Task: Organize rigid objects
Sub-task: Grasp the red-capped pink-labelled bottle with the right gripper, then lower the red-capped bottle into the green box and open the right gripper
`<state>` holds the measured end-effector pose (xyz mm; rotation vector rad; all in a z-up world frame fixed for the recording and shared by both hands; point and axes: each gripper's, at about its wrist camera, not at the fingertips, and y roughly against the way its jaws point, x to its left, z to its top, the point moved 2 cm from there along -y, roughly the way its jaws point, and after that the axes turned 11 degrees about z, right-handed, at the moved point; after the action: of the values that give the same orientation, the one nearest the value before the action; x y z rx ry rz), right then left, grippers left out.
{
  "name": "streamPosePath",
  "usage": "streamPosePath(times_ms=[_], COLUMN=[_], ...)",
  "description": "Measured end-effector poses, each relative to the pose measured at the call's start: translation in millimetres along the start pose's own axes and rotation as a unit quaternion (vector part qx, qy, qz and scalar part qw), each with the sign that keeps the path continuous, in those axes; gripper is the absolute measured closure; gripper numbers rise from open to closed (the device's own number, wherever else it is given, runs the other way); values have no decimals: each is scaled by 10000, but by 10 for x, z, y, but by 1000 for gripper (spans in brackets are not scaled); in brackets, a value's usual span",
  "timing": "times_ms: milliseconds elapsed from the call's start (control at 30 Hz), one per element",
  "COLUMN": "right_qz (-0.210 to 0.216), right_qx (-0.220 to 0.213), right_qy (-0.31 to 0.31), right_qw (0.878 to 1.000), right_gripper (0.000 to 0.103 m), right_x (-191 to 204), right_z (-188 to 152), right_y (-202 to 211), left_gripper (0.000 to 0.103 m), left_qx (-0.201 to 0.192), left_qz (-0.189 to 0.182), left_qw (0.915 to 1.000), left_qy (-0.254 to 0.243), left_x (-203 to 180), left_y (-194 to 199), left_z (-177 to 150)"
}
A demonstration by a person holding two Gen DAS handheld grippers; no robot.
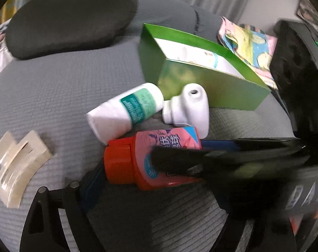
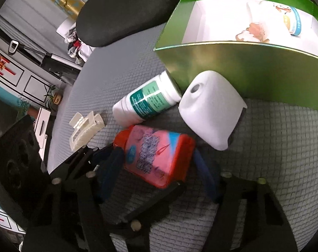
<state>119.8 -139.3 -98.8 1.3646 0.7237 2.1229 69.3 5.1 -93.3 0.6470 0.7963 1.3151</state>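
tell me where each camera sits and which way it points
Left wrist: on the left gripper, angled down at the red-capped pink bottle; the right gripper crosses in front.
Right wrist: on the right gripper, angled down, fingers either side of that bottle.
Shared: bottle, open green cardboard box, cream plastic hair claw.
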Motion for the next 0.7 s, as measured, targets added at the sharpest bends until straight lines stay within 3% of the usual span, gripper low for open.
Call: streamPosePath(times_ms=[67, 367, 700], right_qz=[101, 168, 276], right_qx=[3, -72, -783], right_qy=[-29, 74, 350], right_qw=[9999, 9998, 9959], right_gripper=[55, 55, 54], right_x=[2, 146, 322], right_z=[2, -124, 222], right_y=[64, 135, 707], left_gripper=[17, 17, 17], left_qx=[15, -214, -797], left_qz=[-82, 210, 208], left_qw=[10000, 9995, 9950], left_qy=[53, -136, -562], left_x=[16, -111, -450], left_y=[44, 254, 592], left_z=[-15, 51, 658])
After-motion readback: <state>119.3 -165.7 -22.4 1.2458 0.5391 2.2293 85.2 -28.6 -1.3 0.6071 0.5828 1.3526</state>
